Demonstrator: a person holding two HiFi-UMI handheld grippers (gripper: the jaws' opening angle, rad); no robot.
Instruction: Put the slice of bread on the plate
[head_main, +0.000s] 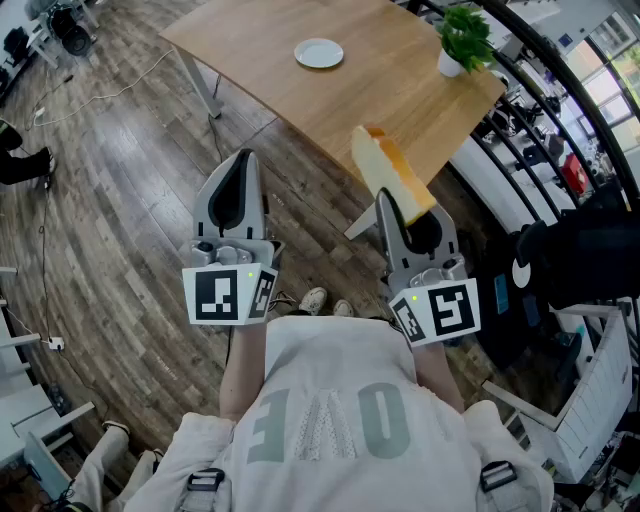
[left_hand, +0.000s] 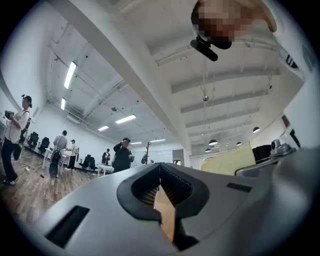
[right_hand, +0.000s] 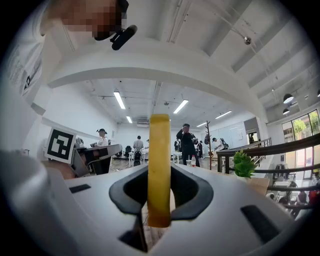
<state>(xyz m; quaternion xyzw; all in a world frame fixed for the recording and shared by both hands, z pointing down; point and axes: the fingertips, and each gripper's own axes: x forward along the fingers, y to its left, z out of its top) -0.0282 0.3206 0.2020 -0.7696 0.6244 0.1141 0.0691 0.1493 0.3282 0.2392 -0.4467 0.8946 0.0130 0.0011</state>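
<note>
A slice of bread (head_main: 383, 166) with a yellow-brown crust stands on edge in my right gripper (head_main: 402, 203), which is shut on its lower end. In the right gripper view the slice of bread (right_hand: 160, 165) runs upright between the jaws of the right gripper (right_hand: 160, 176). A white plate (head_main: 319, 52) lies on the wooden table (head_main: 380, 80), well ahead of both grippers. My left gripper (head_main: 243, 158) is held beside the right one over the floor, shut with nothing in it. In its own view the left gripper (left_hand: 160, 172) has its jaws together, and the slice of bread (left_hand: 235, 160) shows to its right.
A potted green plant (head_main: 462, 40) stands at the table's right corner, seen also as the plant (right_hand: 243, 165) in the right gripper view. A black railing (head_main: 560, 80) runs past the table on the right. Several people (left_hand: 122, 155) stand far off in the room.
</note>
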